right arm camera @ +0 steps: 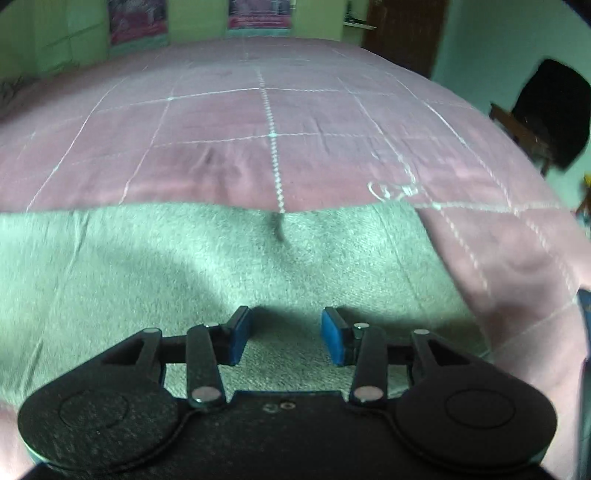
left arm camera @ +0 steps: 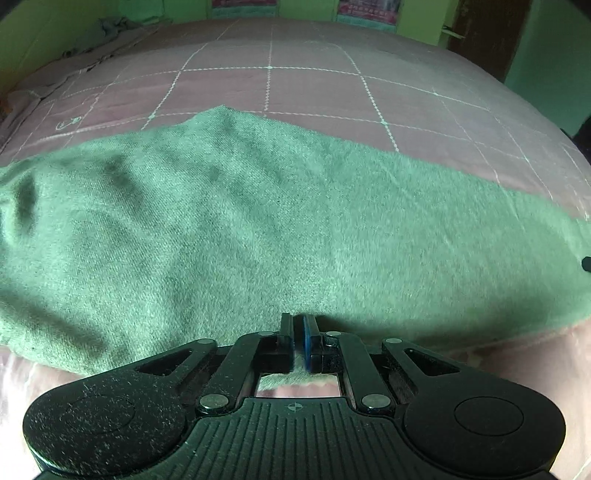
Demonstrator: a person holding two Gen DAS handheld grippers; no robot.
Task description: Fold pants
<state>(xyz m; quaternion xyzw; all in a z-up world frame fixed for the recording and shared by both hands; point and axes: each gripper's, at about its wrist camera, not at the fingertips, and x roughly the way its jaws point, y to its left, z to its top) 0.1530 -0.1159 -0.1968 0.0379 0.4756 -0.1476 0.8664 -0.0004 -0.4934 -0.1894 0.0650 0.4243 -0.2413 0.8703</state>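
Observation:
Green fuzzy pants (left arm camera: 258,229) lie spread across a pink checked bedsheet (left arm camera: 295,85), running from left to right. My left gripper (left arm camera: 298,321) is shut on the pants' near edge, and a strip of green cloth shows between its fingers. In the right wrist view the pants (right arm camera: 184,266) fill the lower half, their far edge lying straight across the sheet (right arm camera: 258,122). My right gripper (right arm camera: 286,325) hovers just over the cloth, open, with its blue pads (right arm camera: 334,339) apart and nothing between them. A tip of the right gripper peeks in at the left wrist view's right edge.
Crumpled cloth (left arm camera: 107,33) lies at the bed's far left corner. Green walls with posters (right arm camera: 136,18) stand behind the bed, and a dark door (left arm camera: 487,33) is at the back right. A dark chair-like object (right arm camera: 554,110) stands beyond the bed's right edge.

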